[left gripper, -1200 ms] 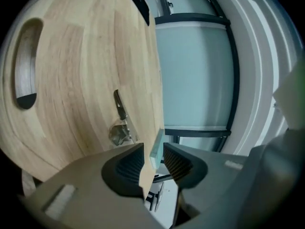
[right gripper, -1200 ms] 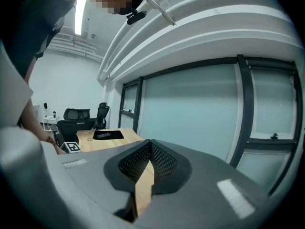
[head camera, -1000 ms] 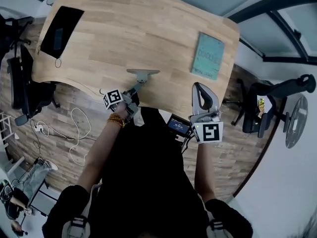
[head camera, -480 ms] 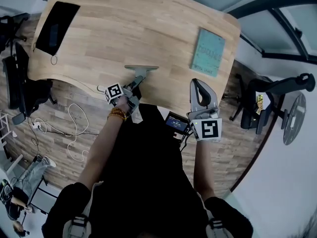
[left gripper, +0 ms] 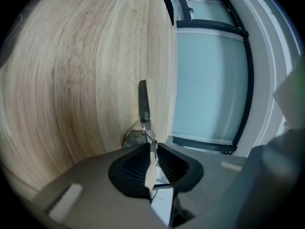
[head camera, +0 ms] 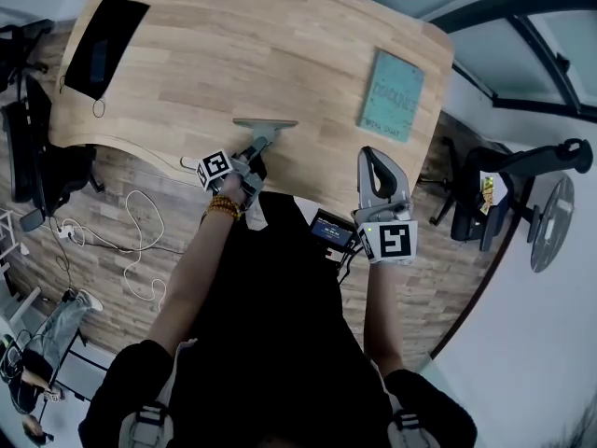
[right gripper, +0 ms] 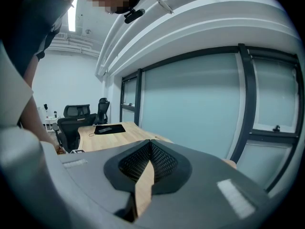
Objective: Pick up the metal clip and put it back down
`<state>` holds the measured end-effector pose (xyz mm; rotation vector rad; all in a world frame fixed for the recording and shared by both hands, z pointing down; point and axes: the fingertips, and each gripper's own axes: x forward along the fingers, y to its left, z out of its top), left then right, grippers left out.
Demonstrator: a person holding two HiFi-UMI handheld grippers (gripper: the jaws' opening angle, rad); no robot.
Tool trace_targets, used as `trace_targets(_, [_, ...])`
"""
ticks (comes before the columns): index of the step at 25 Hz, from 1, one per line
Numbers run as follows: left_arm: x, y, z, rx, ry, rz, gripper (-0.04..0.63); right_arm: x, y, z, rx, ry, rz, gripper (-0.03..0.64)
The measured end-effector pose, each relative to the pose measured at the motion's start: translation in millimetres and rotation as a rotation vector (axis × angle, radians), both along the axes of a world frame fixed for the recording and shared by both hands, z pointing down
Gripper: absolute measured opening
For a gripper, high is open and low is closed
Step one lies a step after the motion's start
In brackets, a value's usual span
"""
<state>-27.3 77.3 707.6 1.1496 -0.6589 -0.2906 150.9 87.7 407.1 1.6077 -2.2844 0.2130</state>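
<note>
Metal clip (left gripper: 144, 120) in left gripper (left gripper: 151, 165)

Wears a black short-sleeved top (head camera: 280, 325), grey shoulder straps (head camera: 149, 420) and an amber bead bracelet (head camera: 222, 210) on the left wrist. Carries a grey left gripper (head camera: 258, 154) and a grey right gripper (head camera: 374, 159), each bearing a white cube (head camera: 215, 168) of black square markers, with fingers (left gripper: 131, 168) lined in black ribbing.

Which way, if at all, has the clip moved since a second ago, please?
No; the clip keeps its spot left of the book.
</note>
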Motion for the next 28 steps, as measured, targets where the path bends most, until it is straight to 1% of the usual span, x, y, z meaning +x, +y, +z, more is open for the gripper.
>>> trace_targets(2, [1, -3, -2, 0.002, 0.011, -0.005, 0.021, 0, -1, 0, 0.0, -0.001, 0.0, 0.023])
trace_targets(3, [1, -5, -3, -0.001, 0.016, -0.01, 0.015, -1, -2, 0, 0.001, -0.001, -0.001, 0.023])
trace_targets(6, [2, -6, -4, -0.01, 0.025, -0.022, 0.012, -2, -2, 1, 0.003, -0.003, -0.005, 0.023])
trace_targets(15, [-2, -1, -4, 0.008, 0.002, -0.019, 0.009, -3, -1, 2, 0.006, -0.007, -0.009, 0.023])
trace_targets(18, [-2, 0, -6, 0.026, -0.007, -0.003, 0.009, -5, -1, 2, 0.01, -0.008, -0.014, 0.023])
trace_targets(28, [0, -2, -28, 0.086, 0.017, 0.026, 0.009, -15, -5, 1, 0.023, -0.013, -0.042, 0.023])
